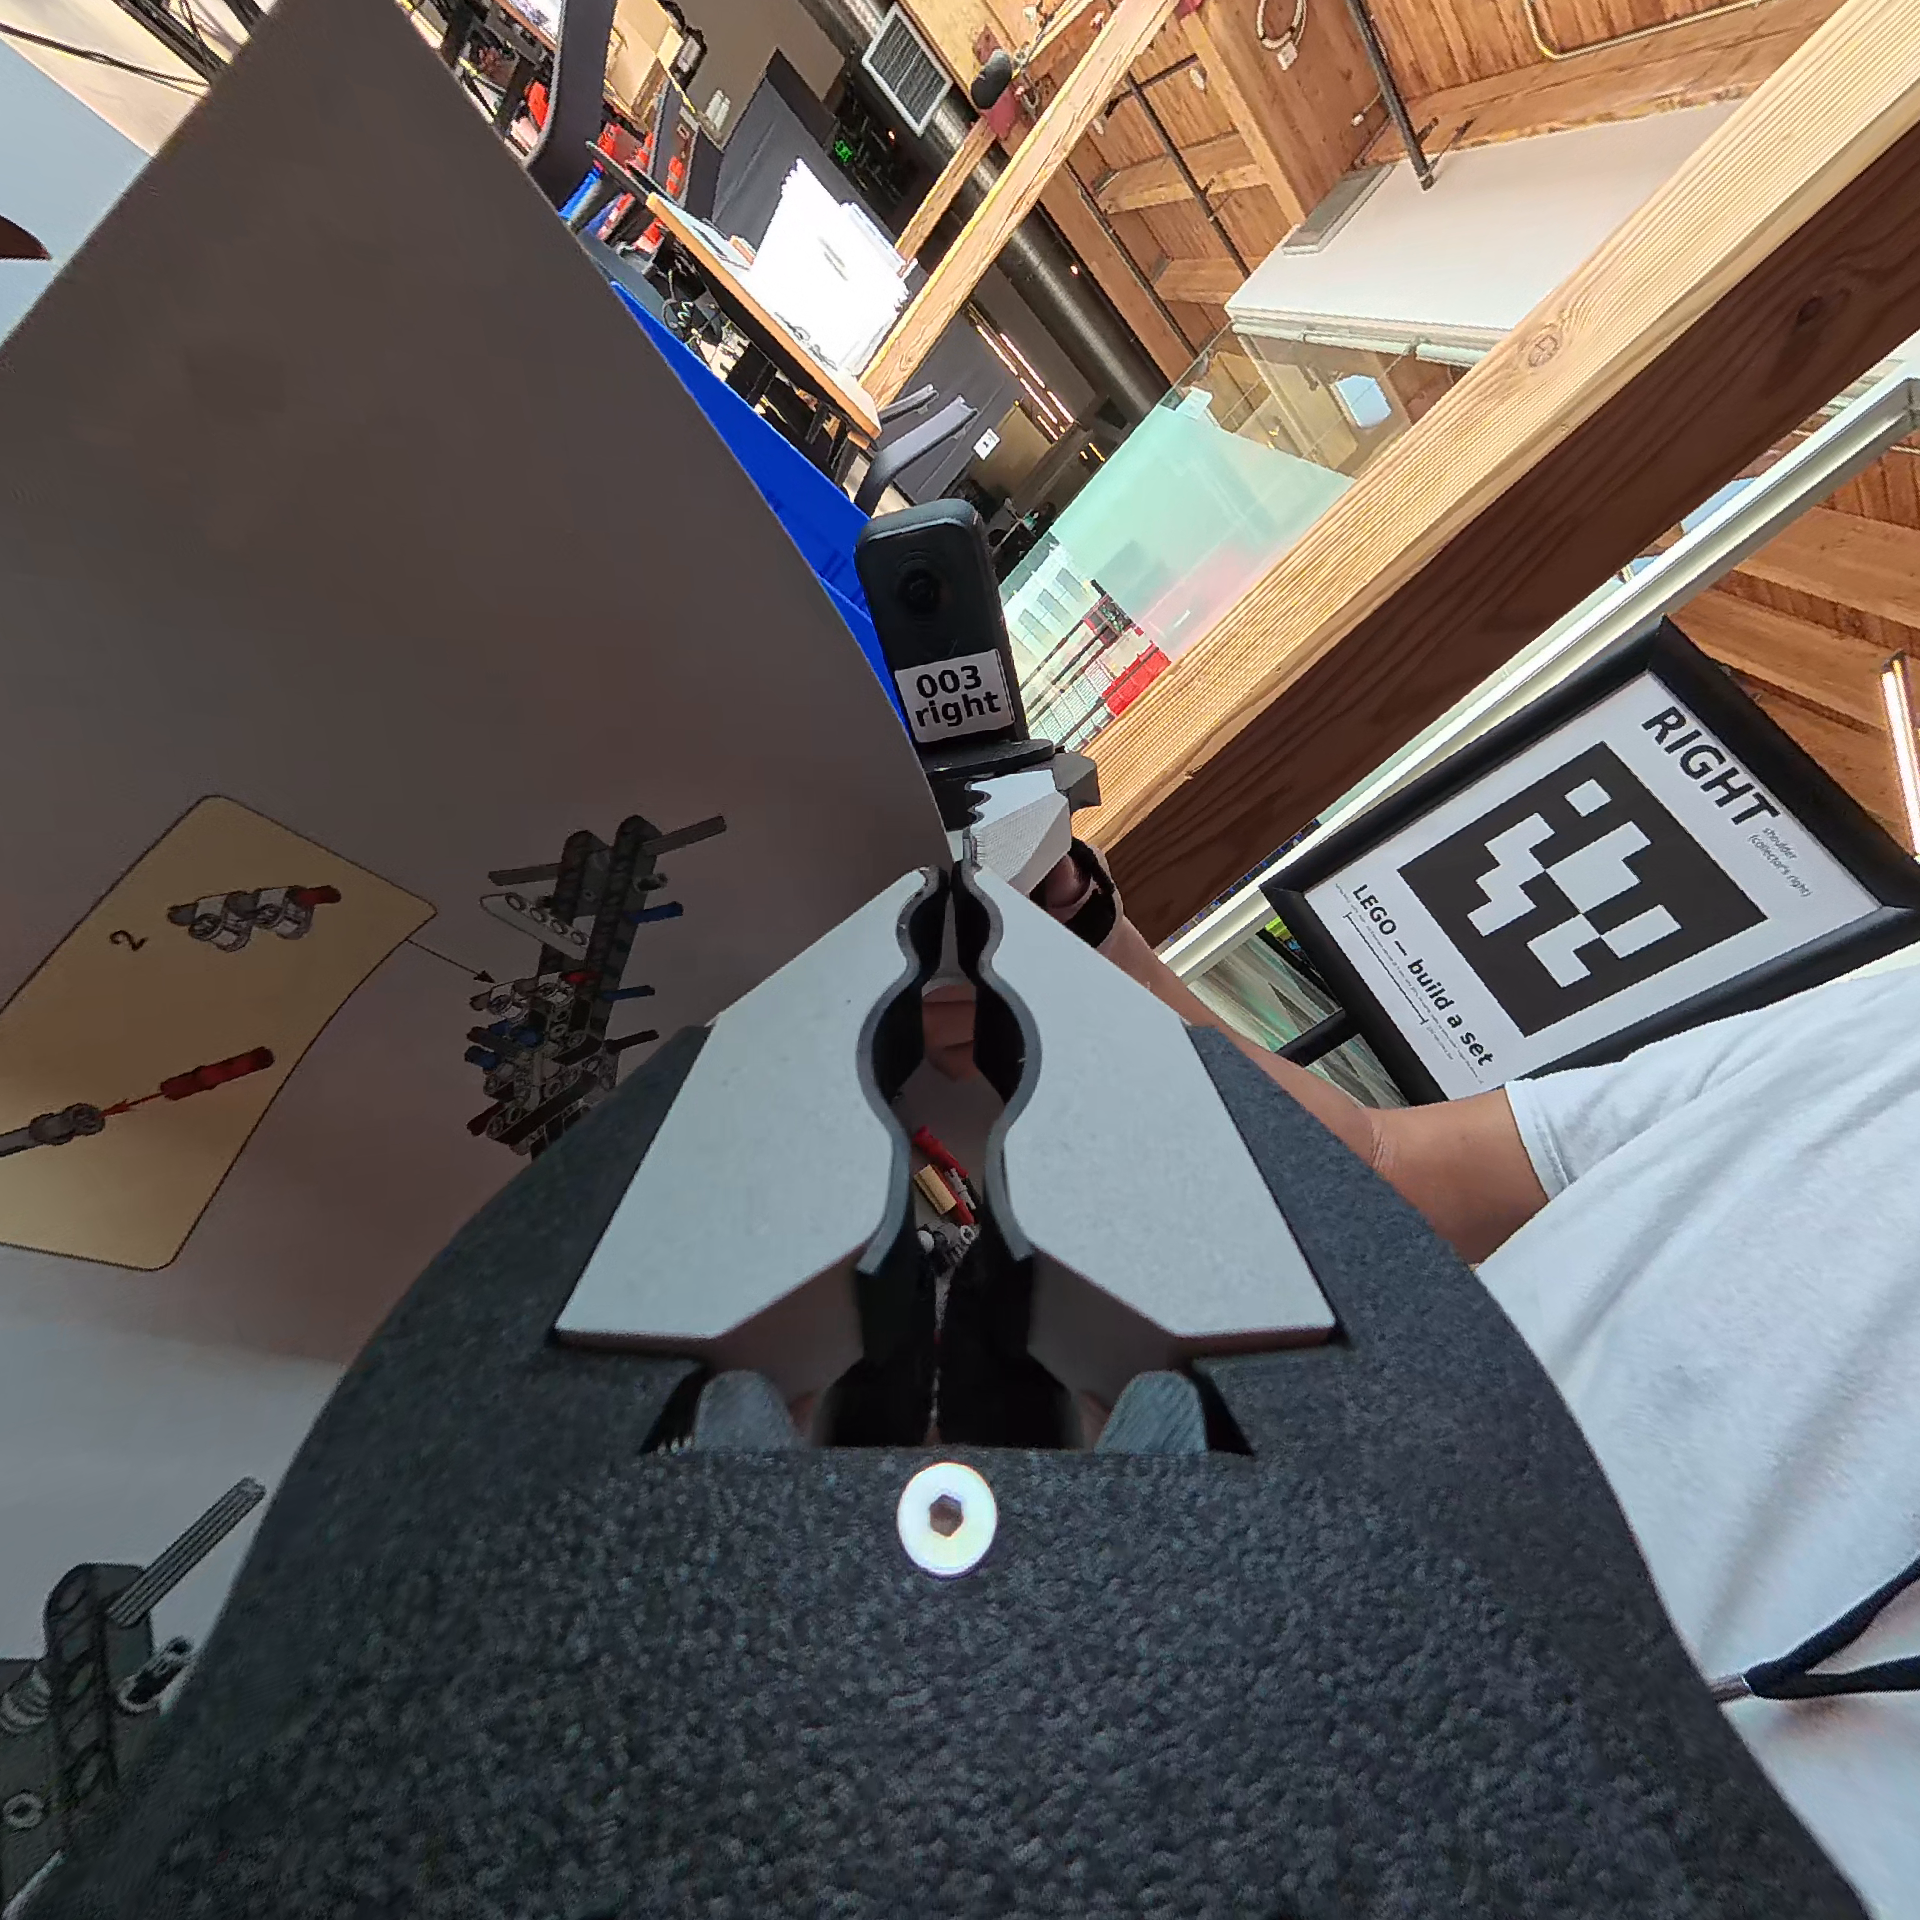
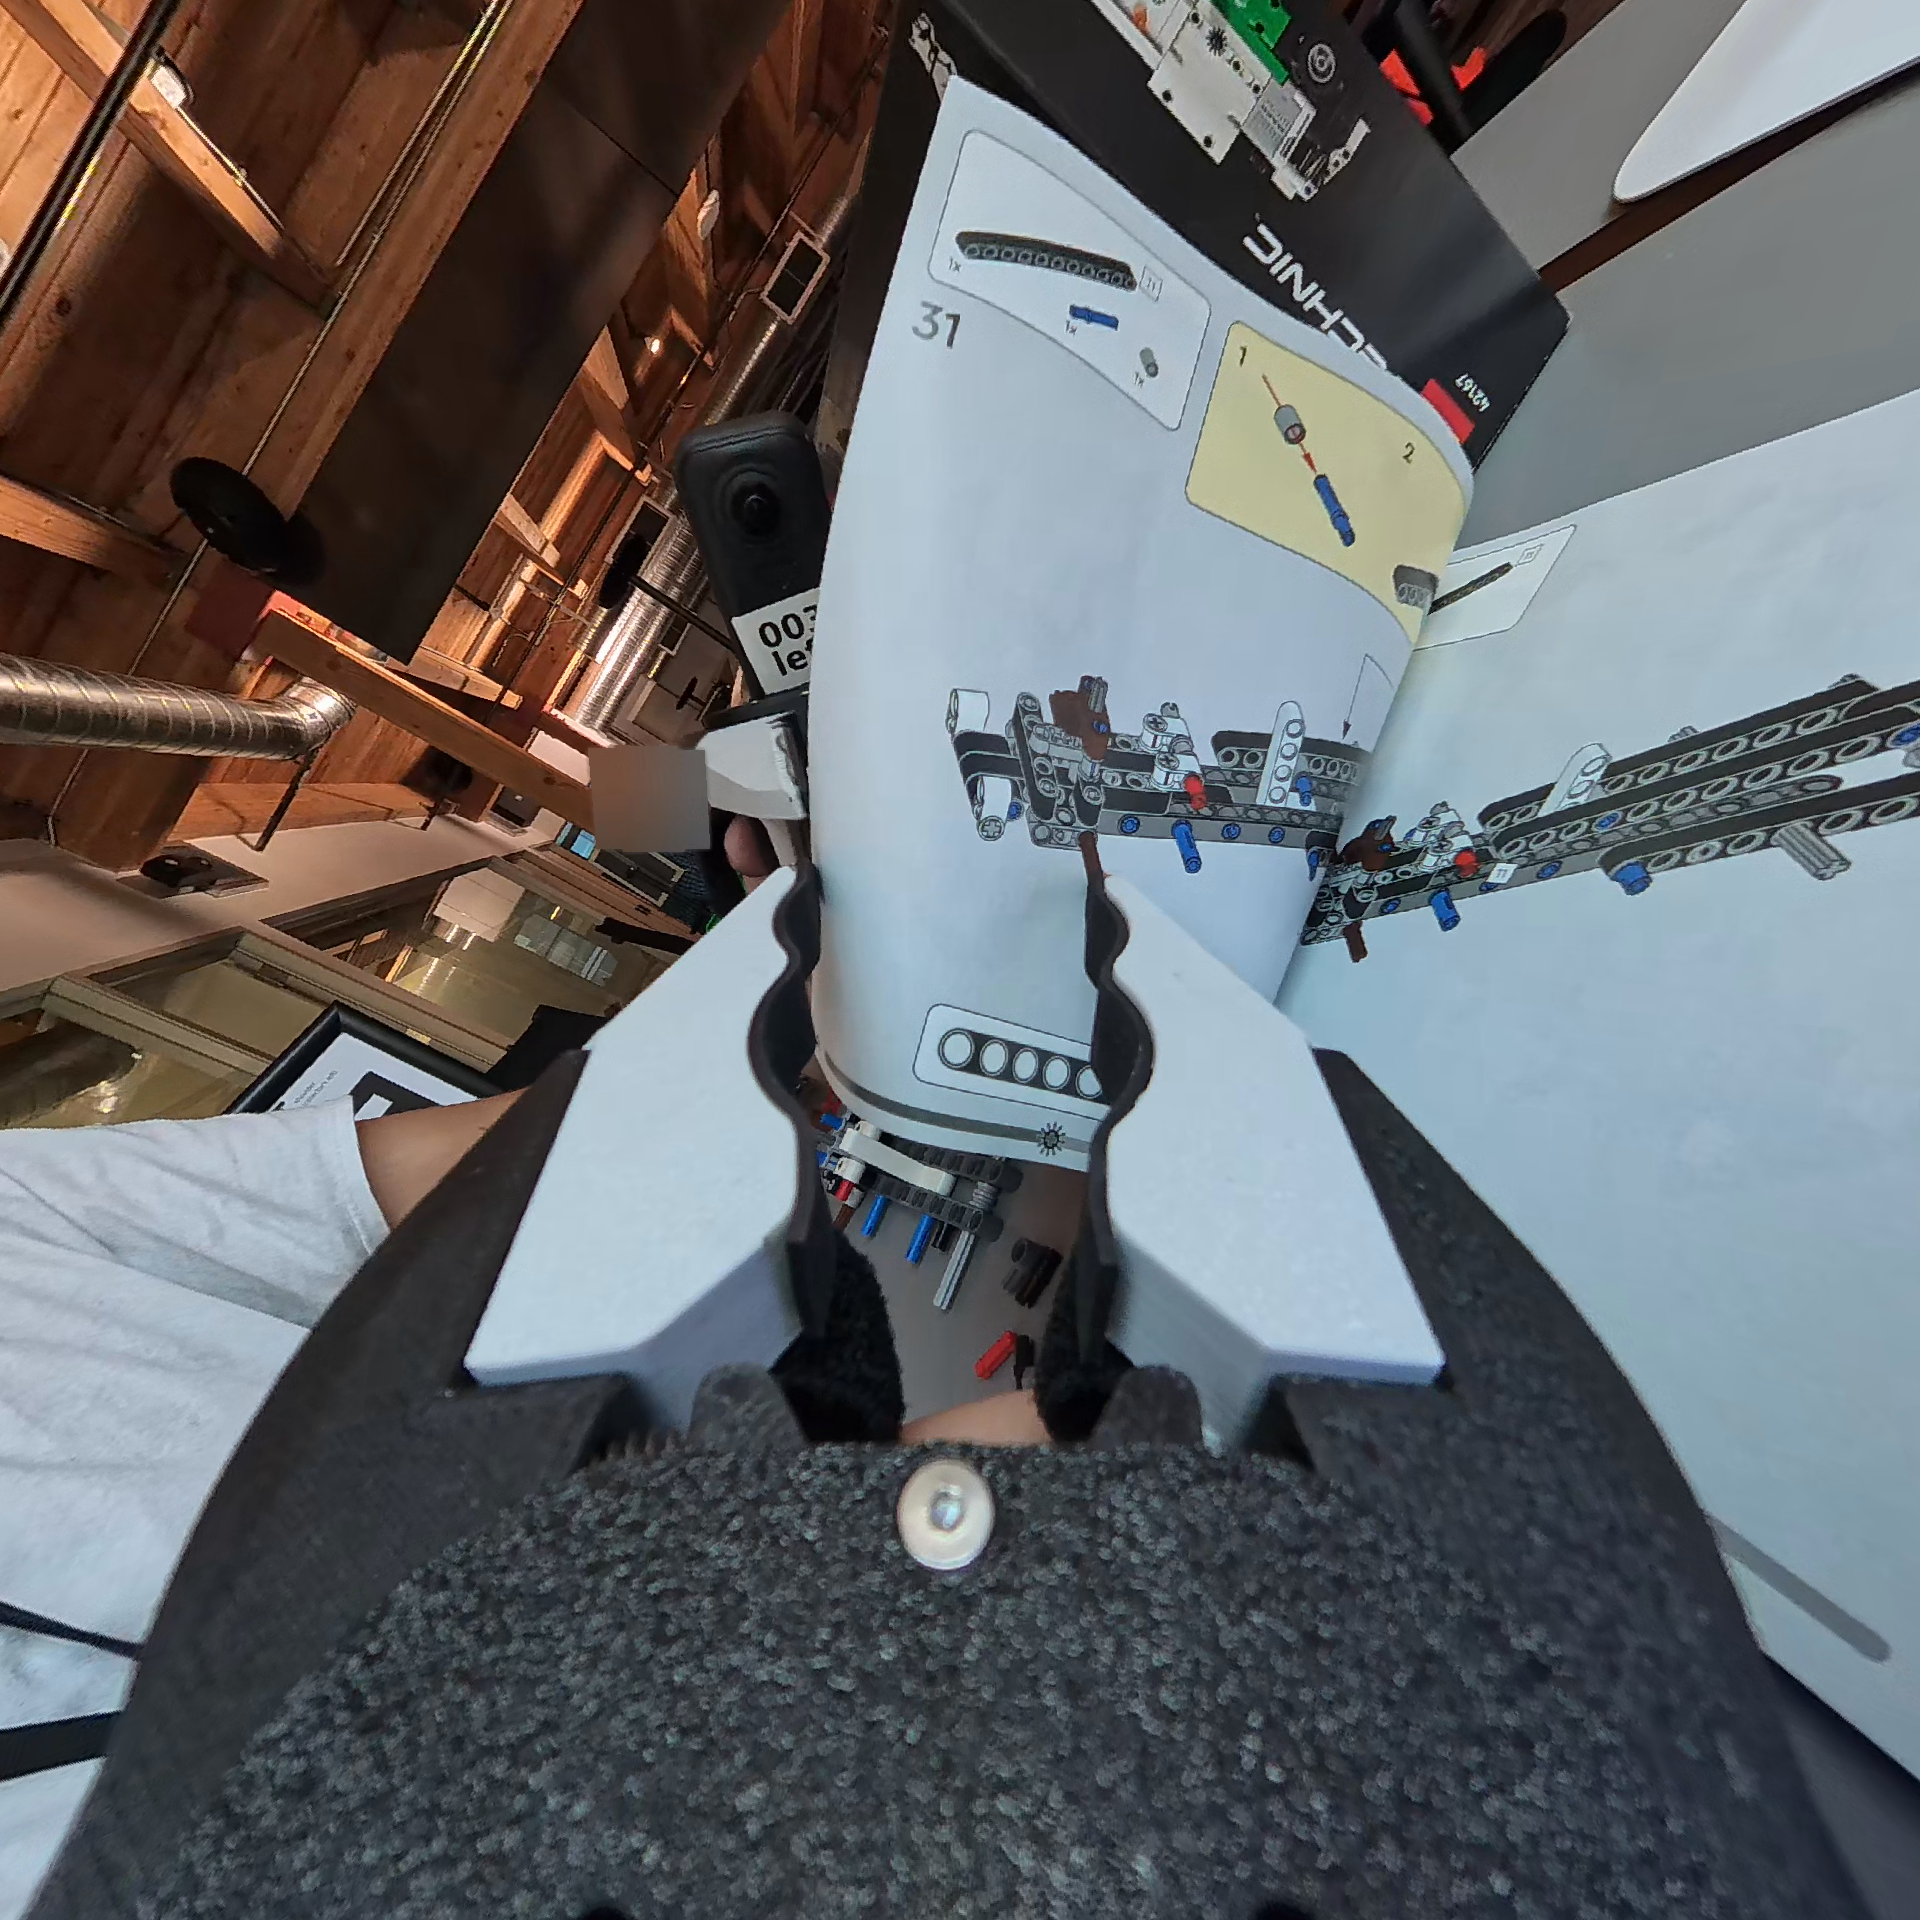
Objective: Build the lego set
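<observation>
A page (image 1: 416, 520) of a brick-building instruction booklet curls upward. My left gripper (image 1: 951, 883) is shut on that page's edge, and a thin white strip shows between its pads. In the right wrist view the left gripper (image 2: 764, 779) sits at the left edge of the lifted page (image 2: 1091, 571). My right gripper (image 2: 951, 899) is open, and the page stands just beyond its spread fingers without being pinched. The right gripper also shows in the left wrist view (image 1: 1013, 831), just past the page edge. The rest of the open booklet (image 2: 1610, 1039) lies flat to the right.
A partly built model of grey, white and blue bricks (image 2: 914, 1174) and loose pieces (image 2: 997, 1351) lie on the table below the page. A black box (image 2: 1351, 208) stands behind the booklet. A framed marker sign (image 1: 1590, 883) and a person's white shirt (image 1: 1714, 1299) are at the right. The tips of both grippers are at nearly the same place.
</observation>
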